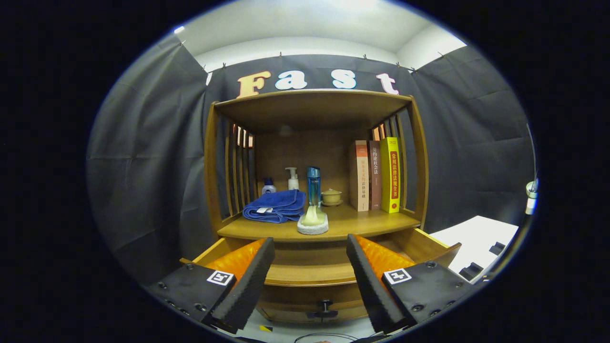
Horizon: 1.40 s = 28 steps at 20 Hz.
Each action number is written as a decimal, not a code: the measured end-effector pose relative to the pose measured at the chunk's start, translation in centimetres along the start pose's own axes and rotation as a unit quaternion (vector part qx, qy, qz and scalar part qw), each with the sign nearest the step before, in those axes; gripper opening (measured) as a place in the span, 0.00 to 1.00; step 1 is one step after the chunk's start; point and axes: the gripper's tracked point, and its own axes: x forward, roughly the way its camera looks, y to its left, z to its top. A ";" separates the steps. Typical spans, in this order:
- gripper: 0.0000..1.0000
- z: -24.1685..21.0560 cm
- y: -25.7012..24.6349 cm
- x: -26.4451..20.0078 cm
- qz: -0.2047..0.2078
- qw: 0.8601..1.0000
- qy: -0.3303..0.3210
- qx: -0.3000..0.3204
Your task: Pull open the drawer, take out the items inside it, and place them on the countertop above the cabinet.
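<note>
1. The claw (310,243) is open wide. Its two fingers stand far apart low in the picture, and nothing is between them.
2. The drawer (431,247) is pulled out, just under and between the fingers. Its knob (324,305) sits at the bottom middle of the picture.
3. The fingers hide both ends of the drawer. The bare part in the middle looks empty, so it is hard to tell whether anything is left inside.
4. A good next move would be to tip the claw down and look into the hidden ends before reaching in.
5. If something is there, the claw should come straight down over it with the fingers wide. It should close softly and lift clear of the drawer's walls.
6. The countertop (371,220) is the wooden shelf in the middle of the picture, just past the fingertips. It is flat and smooth.
7. On its left lies a folded blue towel (276,205). Behind the towel stand a small bottle (268,186) and a pump bottle (292,178).
8. A tall blue bottle (313,186) stands in the middle. A pale lump on a white pad (313,221) sits at the front edge, just beside it.
9. A little cup (331,196) and three books (376,175) stand to the right.
10. The best free spot is the front right, before the books.
11. Black cloth (152,166) hangs all around the cabinet (209,166). A white table (476,238) shows at the lower right.
</note>
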 end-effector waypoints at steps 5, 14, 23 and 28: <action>0.98 -1.7 -0.6 -0.9 -0.010 1.000 -0.013 -0.021; 0.98 -7.0 -0.6 -2.3 -0.017 1.000 -0.010 -0.007; 0.97 -12.2 0.3 -3.2 0.015 1.000 -0.011 -0.001; 0.97 -16.5 -0.5 -2.3 0.014 1.000 0.027 -0.007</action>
